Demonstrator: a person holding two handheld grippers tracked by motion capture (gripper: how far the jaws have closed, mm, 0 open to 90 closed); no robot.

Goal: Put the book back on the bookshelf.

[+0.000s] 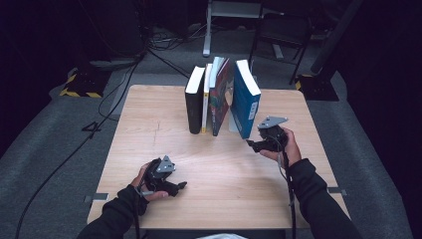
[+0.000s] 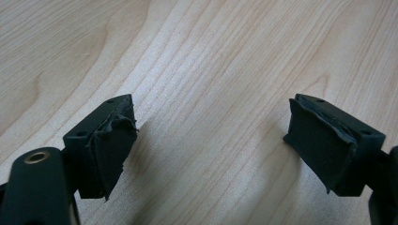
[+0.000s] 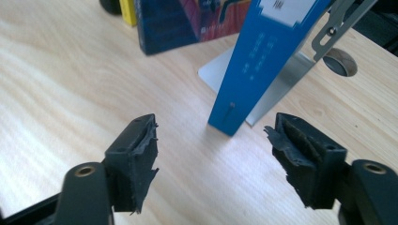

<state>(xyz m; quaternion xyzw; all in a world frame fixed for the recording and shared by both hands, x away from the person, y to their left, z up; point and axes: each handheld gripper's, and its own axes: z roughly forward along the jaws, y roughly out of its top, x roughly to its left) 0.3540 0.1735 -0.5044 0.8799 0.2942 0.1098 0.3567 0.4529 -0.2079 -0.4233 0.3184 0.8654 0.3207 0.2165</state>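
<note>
Several books stand in a row at the far middle of the wooden table (image 1: 164,144): a black one (image 1: 193,102), a thin yellow one (image 1: 205,102), a colourful one (image 1: 220,102) and a blue one (image 1: 245,102) that leans against a metal bookend (image 3: 277,86). My right gripper (image 1: 253,145) is open just in front of the blue book (image 3: 263,56), whose lower spine corner stands between and beyond the jaws (image 3: 213,157). My left gripper (image 1: 180,186) rests open near the front left of the table, with bare wood between its jaws (image 2: 211,140).
A round hole (image 3: 340,62) in the tabletop lies past the bookend. A dark chair (image 1: 278,40) and cables (image 1: 119,79) sit on the grey floor behind the table. The table's front half holds my two hands.
</note>
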